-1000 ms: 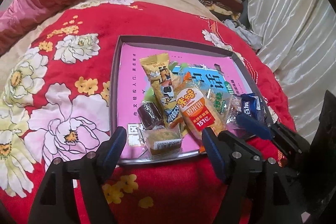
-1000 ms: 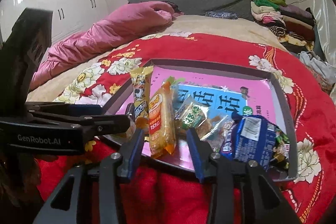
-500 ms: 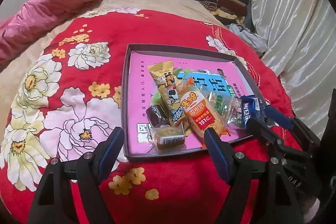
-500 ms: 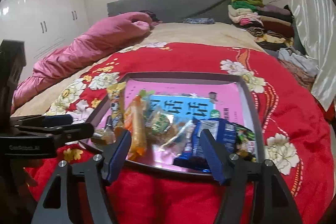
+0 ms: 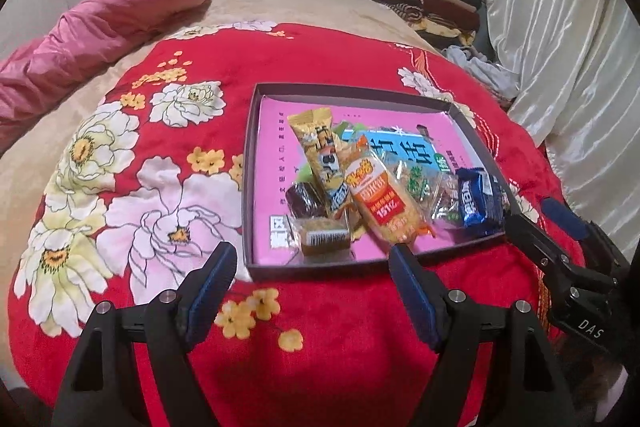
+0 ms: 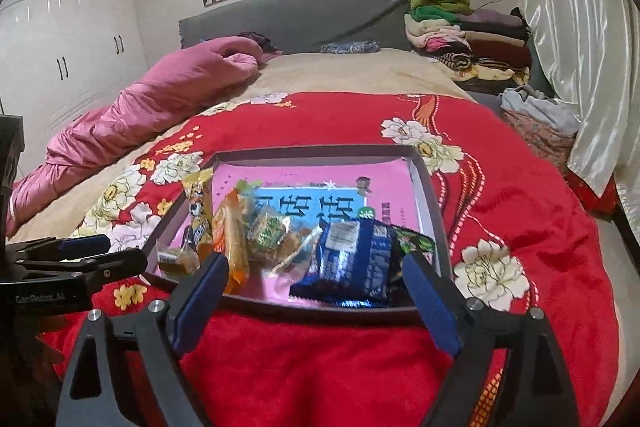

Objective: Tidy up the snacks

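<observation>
A shallow dark box tray (image 5: 352, 91) (image 6: 424, 187) with a pink lining lies on the red flowered blanket. Several snacks sit along its near edge: a yellow bar packet (image 5: 320, 155) (image 6: 198, 211), an orange cracker packet (image 5: 384, 201) (image 6: 230, 239), a blue biscuit packet (image 5: 478, 201) (image 6: 352, 267), a small brown cake (image 5: 322, 237) and clear-wrapped sweets (image 6: 280, 239). My left gripper (image 5: 312, 267) stands open just in front of the tray, nothing between its fingers. My right gripper (image 6: 316, 277) hovers at the tray's near rim; its jaws are opening, pads apart from the blue packet.
The red blanket (image 5: 320, 347) covers a bed with a rolled pink quilt (image 5: 100, 39) at the far left. Folded clothes (image 6: 468, 35) are stacked at the far right by the grey headboard (image 6: 300, 15). White curtains (image 5: 568, 47) hang along the right side.
Both grippers have drawn back from the tray, which now sits farther off. The right gripper's fingers have spread much wider. The snacks stay in the tray.
</observation>
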A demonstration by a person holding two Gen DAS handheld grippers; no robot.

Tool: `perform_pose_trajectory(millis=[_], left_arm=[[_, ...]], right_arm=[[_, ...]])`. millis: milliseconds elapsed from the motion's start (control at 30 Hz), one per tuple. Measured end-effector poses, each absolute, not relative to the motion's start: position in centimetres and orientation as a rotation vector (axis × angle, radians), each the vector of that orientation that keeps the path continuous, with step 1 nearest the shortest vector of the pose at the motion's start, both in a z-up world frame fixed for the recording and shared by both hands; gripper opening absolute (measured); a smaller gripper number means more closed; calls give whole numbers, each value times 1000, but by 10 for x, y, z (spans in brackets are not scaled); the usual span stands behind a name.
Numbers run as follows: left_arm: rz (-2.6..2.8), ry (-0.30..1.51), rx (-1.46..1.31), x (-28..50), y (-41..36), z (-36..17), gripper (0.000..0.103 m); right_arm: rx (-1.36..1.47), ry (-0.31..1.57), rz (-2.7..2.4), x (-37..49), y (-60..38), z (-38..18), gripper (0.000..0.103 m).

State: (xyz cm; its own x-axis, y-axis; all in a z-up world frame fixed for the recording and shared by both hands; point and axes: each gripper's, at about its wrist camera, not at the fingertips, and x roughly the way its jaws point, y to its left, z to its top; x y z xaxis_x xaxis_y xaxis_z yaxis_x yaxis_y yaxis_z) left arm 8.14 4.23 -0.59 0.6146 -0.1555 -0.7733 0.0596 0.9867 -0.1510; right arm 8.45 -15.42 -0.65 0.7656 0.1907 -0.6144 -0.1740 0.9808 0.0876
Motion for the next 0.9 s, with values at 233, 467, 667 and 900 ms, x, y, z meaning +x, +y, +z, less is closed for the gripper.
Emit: perform_pose_trajectory(millis=[233, 467, 667, 900], left_arm=[[-119, 908, -123, 66, 39, -7, 80], [-136, 938, -119, 51, 32, -14, 80], [-145, 955, -109, 41, 26, -17, 80], [-142, 954, -96, 33, 22, -18, 79]], right_arm=[[25, 685, 199, 70, -154, -6, 93], [53, 735, 188, 61, -157, -13, 94], [59, 755, 177, 53, -160, -15, 94], [55, 769, 156, 48, -162, -16, 95]])
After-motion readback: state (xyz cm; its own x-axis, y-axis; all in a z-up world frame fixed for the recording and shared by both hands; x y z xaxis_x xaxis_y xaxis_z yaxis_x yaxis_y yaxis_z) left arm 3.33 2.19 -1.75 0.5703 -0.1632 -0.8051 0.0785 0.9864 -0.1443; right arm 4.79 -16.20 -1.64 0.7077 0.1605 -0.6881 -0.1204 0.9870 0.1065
